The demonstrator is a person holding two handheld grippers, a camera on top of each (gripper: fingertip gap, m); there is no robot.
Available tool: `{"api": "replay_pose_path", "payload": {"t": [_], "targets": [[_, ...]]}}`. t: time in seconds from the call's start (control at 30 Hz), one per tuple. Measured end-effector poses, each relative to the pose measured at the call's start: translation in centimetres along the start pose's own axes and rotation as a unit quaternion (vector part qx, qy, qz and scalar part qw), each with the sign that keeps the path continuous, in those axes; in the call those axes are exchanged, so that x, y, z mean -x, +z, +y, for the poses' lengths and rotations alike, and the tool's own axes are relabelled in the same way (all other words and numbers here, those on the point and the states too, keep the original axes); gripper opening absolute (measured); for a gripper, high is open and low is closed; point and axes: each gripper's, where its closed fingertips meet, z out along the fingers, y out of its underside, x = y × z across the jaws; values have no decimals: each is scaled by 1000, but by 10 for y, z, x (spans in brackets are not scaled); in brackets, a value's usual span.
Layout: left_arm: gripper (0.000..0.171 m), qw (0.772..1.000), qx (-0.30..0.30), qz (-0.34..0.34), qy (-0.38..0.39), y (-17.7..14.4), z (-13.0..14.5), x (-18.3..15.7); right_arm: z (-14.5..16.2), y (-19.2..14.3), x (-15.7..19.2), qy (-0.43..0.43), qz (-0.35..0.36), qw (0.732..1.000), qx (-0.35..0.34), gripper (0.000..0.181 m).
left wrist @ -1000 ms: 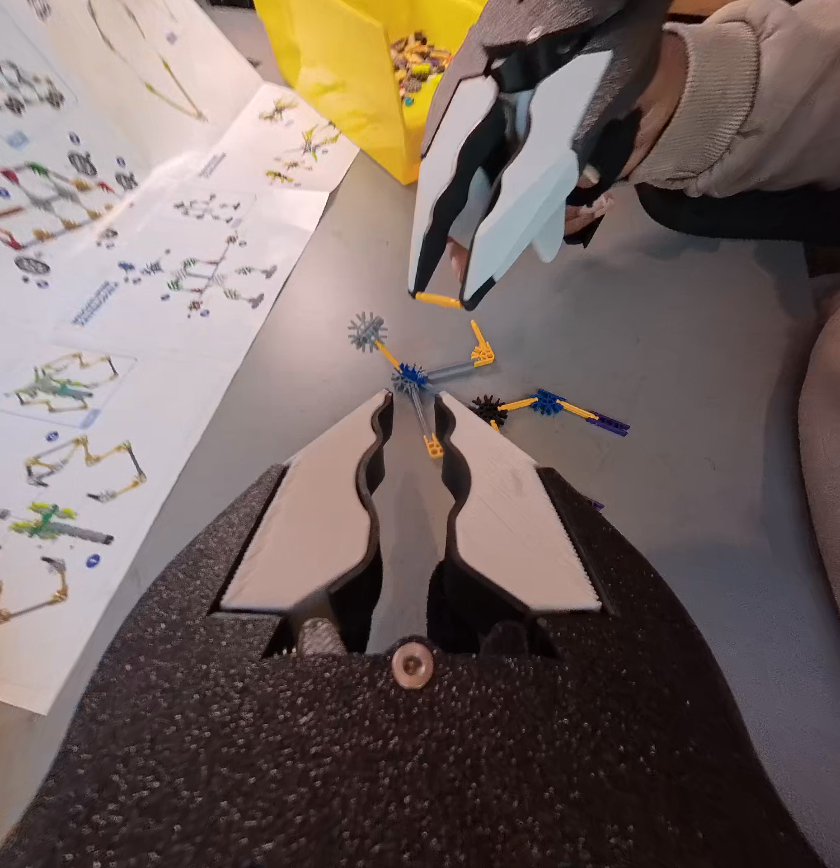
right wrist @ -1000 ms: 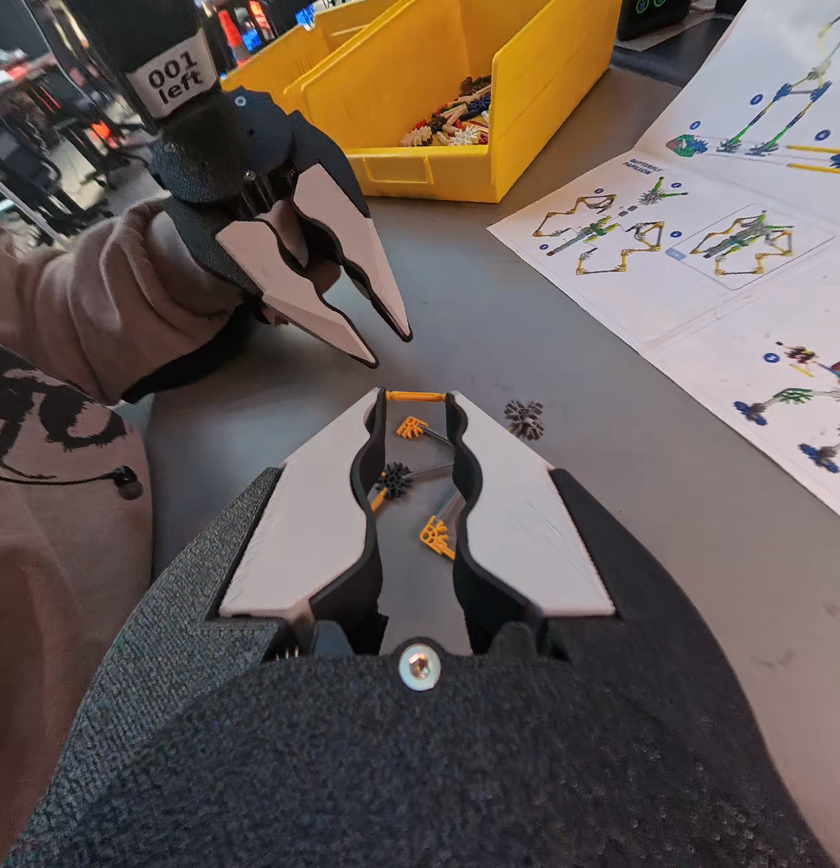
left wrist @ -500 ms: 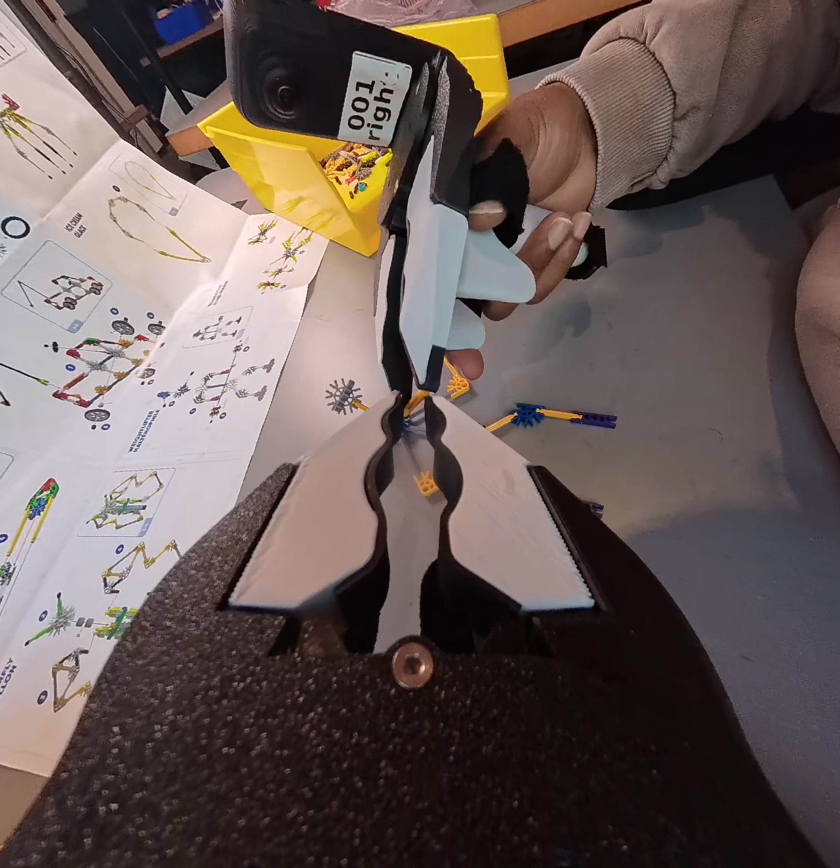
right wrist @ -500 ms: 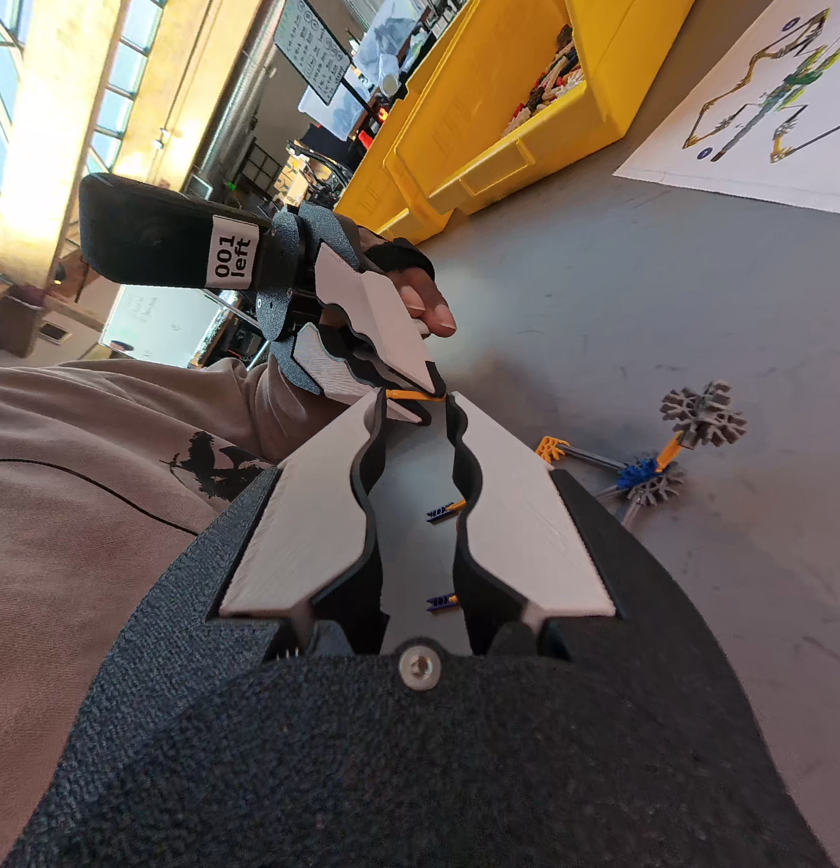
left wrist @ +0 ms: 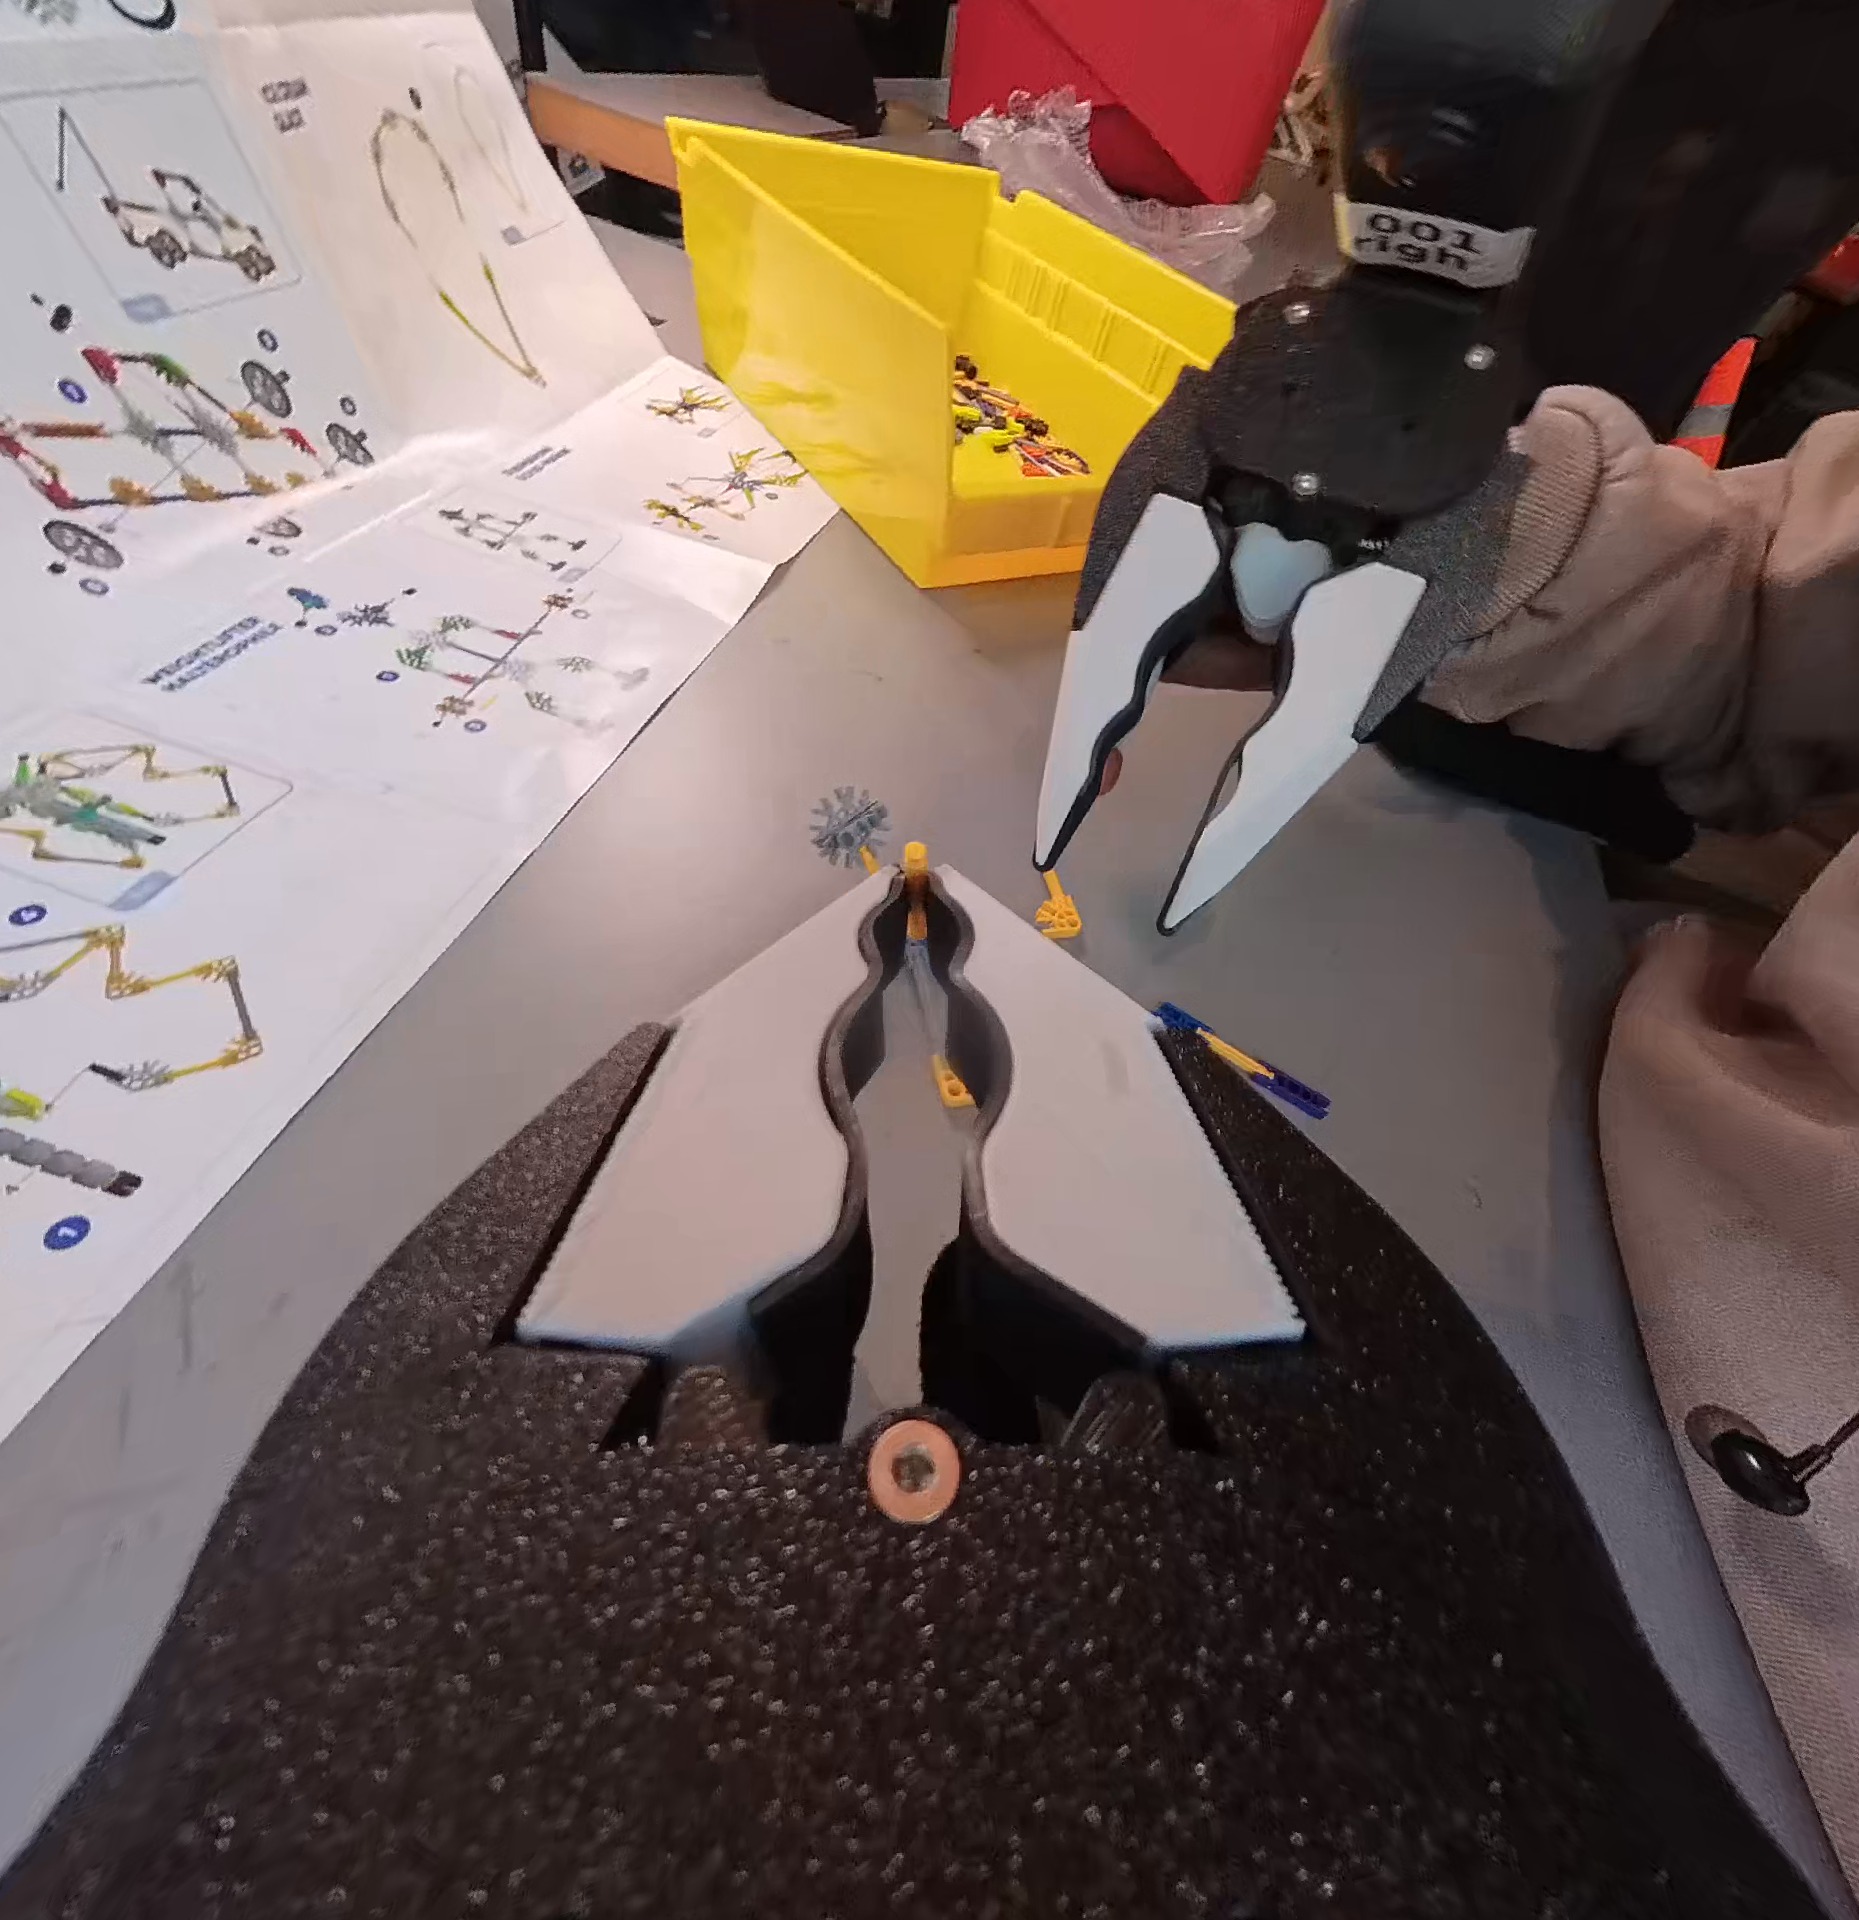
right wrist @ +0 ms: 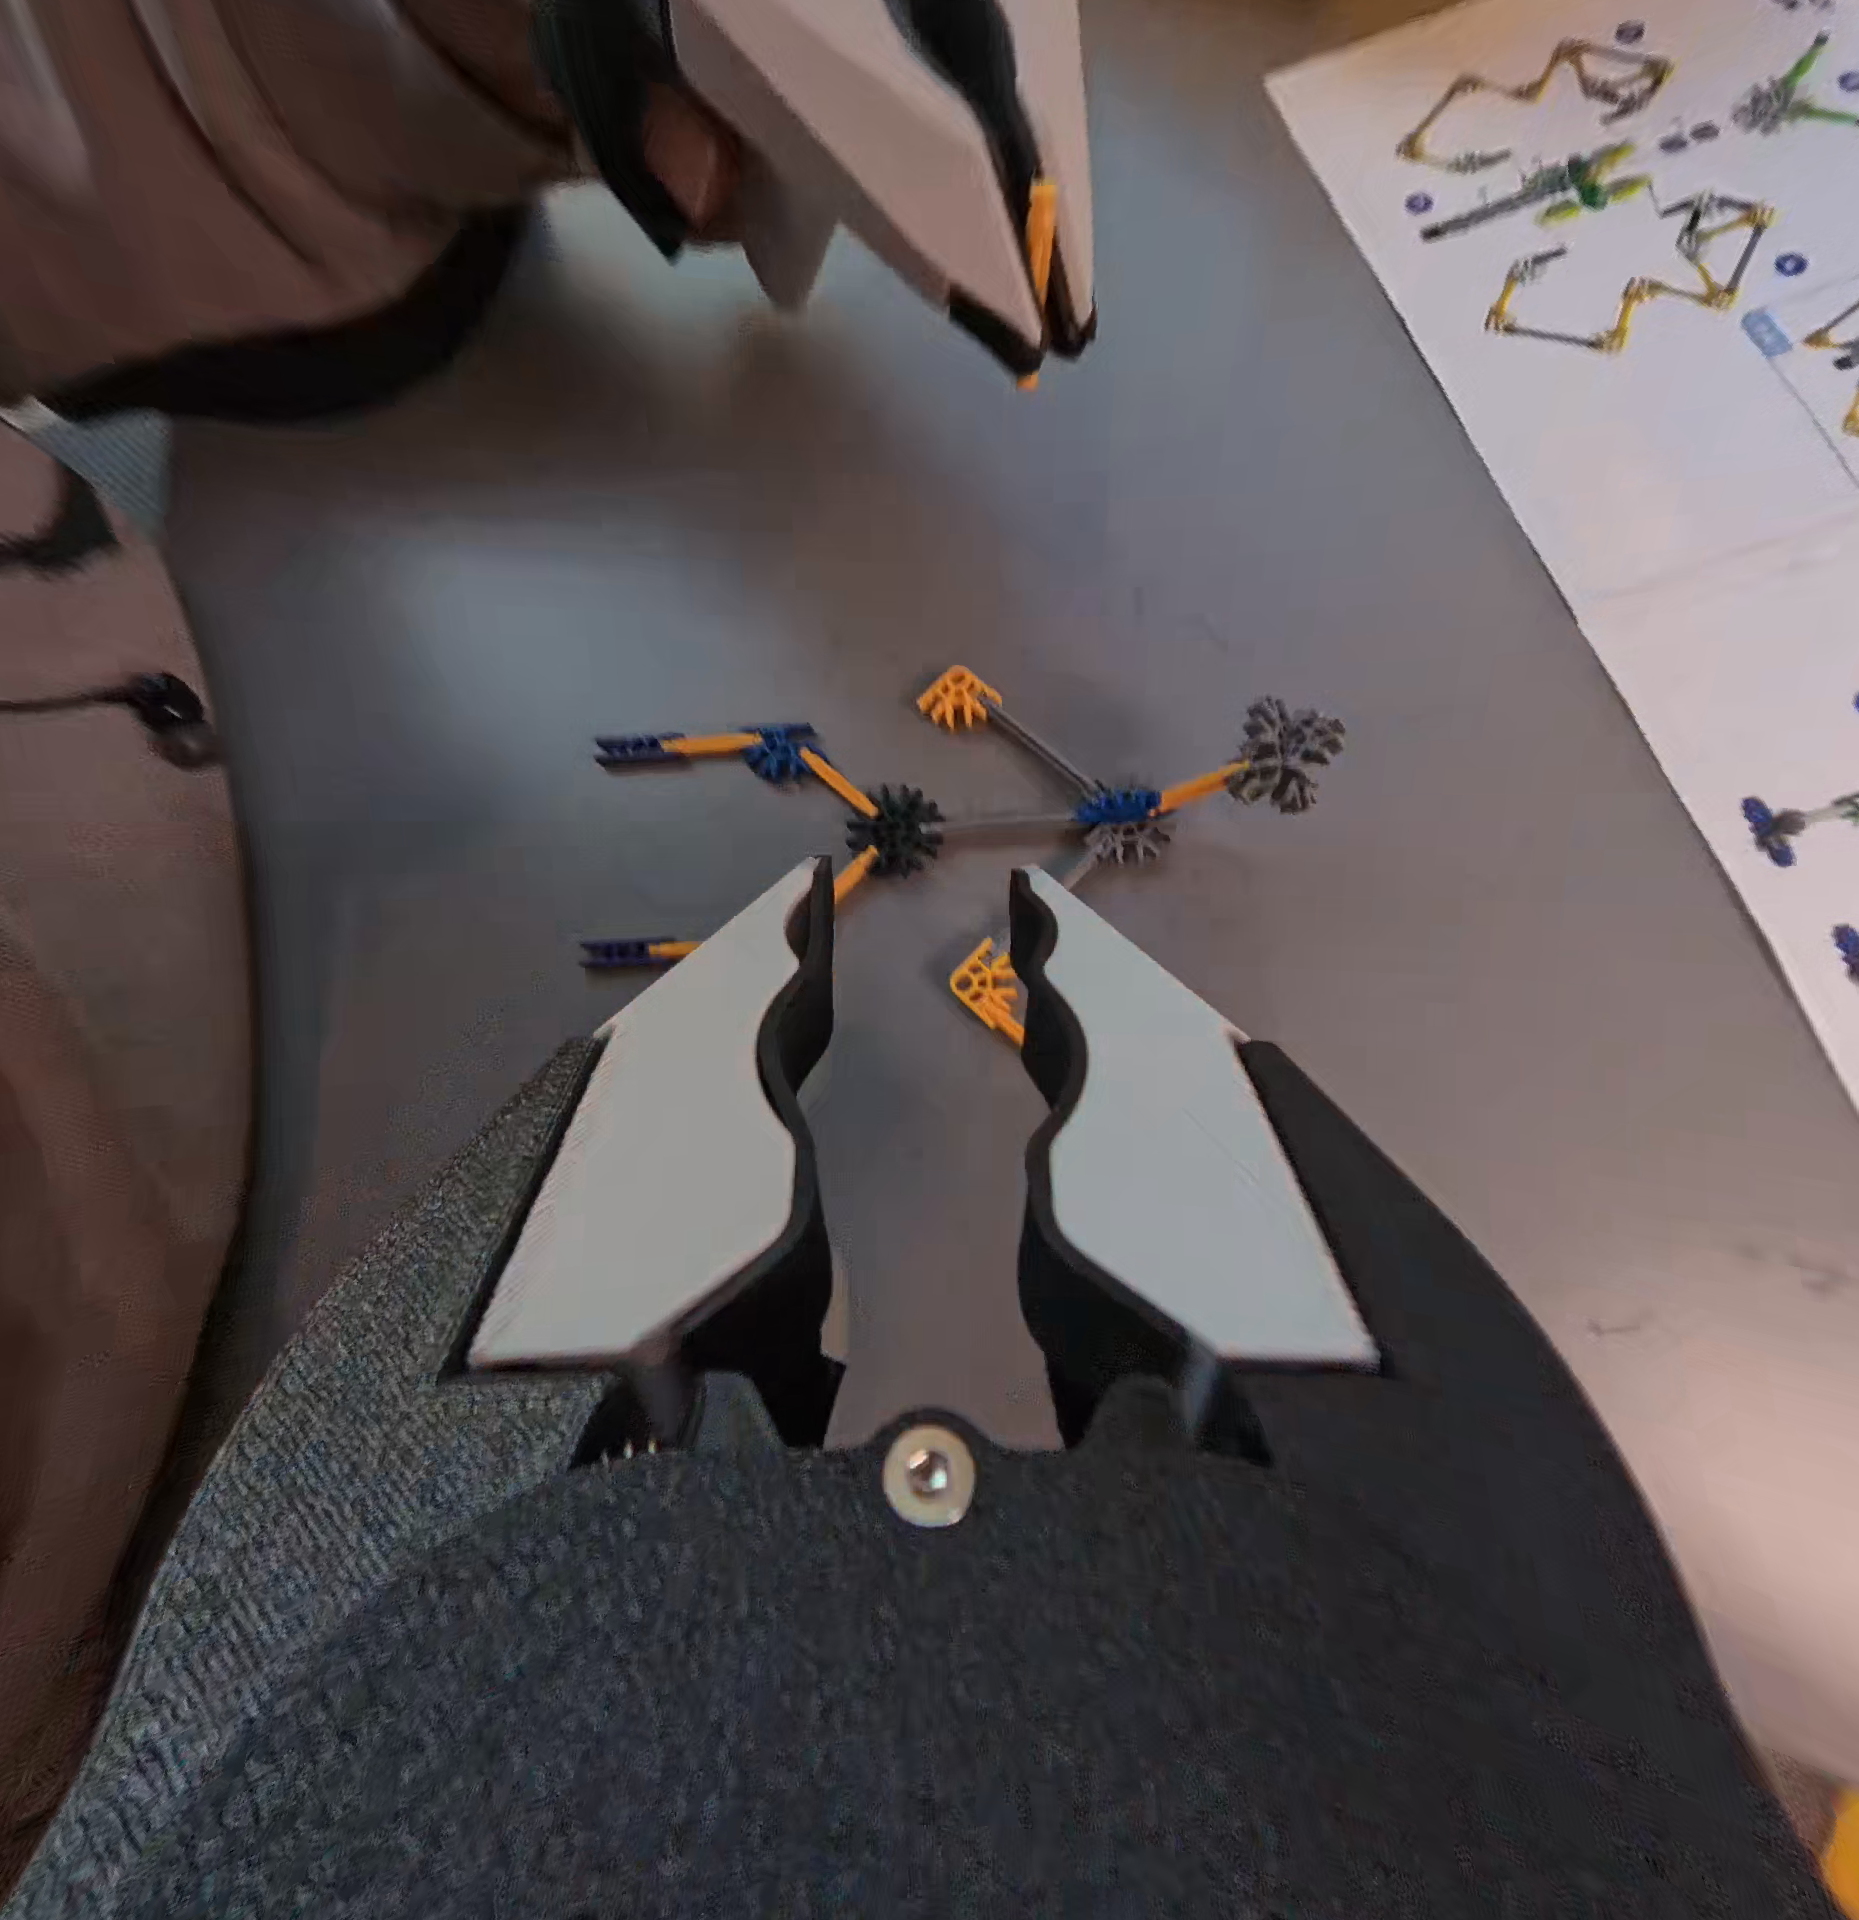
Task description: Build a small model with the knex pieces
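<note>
the left gripper (left wrist: 914, 883) has its jaws pinched on a small yellow rod (left wrist: 916, 902) above the grey worktop (left wrist: 1424, 1091), while the right gripper (right wrist: 920, 883) hovers with jaws wide over a rod-and-connector toy (right wrist: 1008, 790) lying beside the instruction sheet (left wrist: 281, 623).

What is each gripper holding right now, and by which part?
Left gripper grips a short orange rod along its length, an end poking past the tips. Right gripper is open, holding nothing.

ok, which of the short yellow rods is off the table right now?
The yellow rod pinched in the shut left gripper, held above the table. The other yellow rods are plugged into the flat toy assembly under the open right gripper.
</note>
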Motion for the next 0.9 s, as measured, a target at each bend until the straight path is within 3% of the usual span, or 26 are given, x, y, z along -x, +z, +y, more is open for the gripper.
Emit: {"api": "replay_pose_path", "payload": {"t": [0.2,0.27,0.4,0.5,0.63,0.7,0.8,0.9], "targets": [[3,998,55,-24,-33,5,24,15,29,4,-10,-63,74,990,104,31],[3,997,59,-23,-36,6,26,15,34,7,-19,-78,90,985,122,21],[3,996,68,-23,-44,6,29,16,34,7,-27,-101,43,985,137,13],[3,995,81,-19,-57,7,34,16,32,2,-55,-181,46,966,177,14],[3,995,83,-12,-56,9,35,12,24,-2,-93,-225,74,945,226,19],[3,995,73,-1,-64,10,32,8,12,-7,-93,-225,73,949,210,19],[3,995,41,26,-91,11,21,0,-16,-11,-67,-184,39,975,115,19],[3,991,12,54,-123,12,12,-7,-9,-12,-54,-158,32,983,89,19]]}}
